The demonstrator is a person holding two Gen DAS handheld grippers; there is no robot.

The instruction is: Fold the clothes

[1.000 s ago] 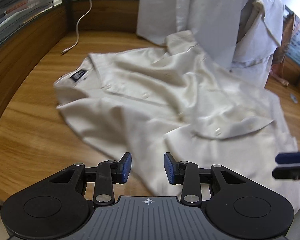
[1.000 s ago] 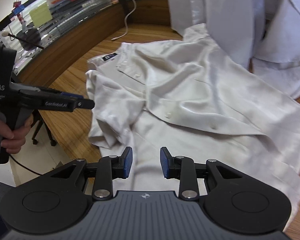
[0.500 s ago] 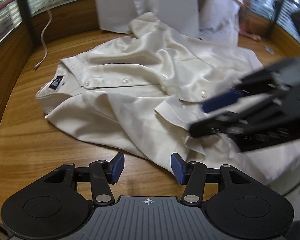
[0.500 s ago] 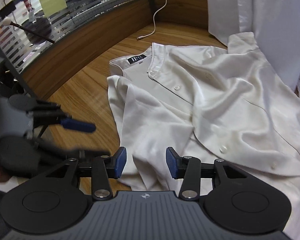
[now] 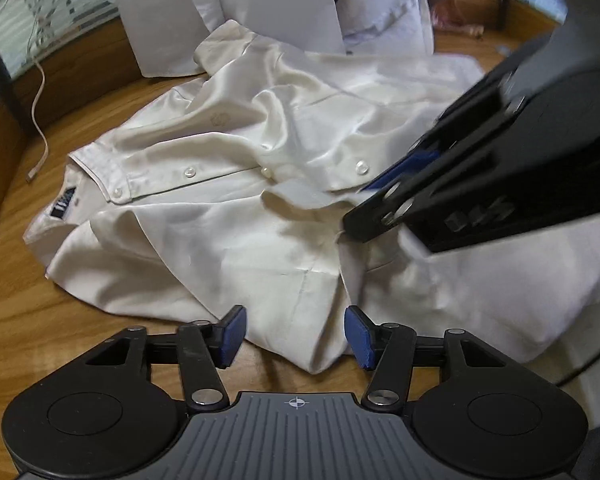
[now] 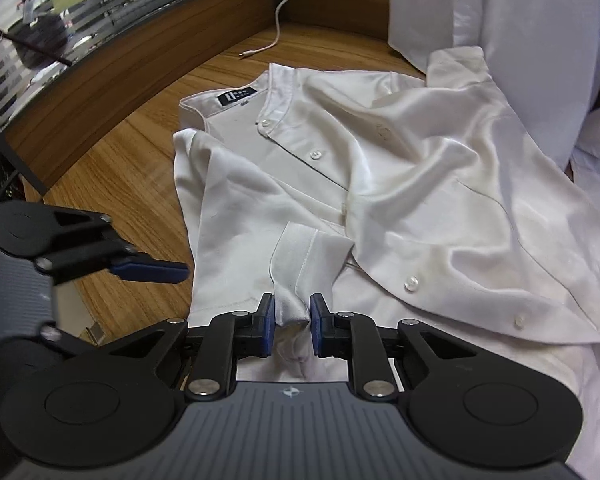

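Note:
A cream button-up shirt (image 5: 236,184) lies crumpled on the wooden table, collar with a dark label to the left; it also shows in the right wrist view (image 6: 400,184). My left gripper (image 5: 294,336) is open and empty, its jaws either side of the shirt's near edge. My right gripper (image 6: 292,316) is shut on a folded sleeve cuff (image 6: 296,264) of the shirt. From the left wrist view the right gripper (image 5: 364,212) reaches in from the right onto the cloth. The left gripper (image 6: 148,270) shows at the left in the right wrist view.
Pale white garments (image 5: 260,4) hang or pile at the back of the table (image 5: 16,320). A white cable (image 5: 40,92) lies at the far left. A raised wooden ledge (image 6: 112,80) borders the table's left side.
My right gripper has moved onto the shirt and closed on the sleeve cuff. My left gripper has come closer to the shirt's near edge and stays open.

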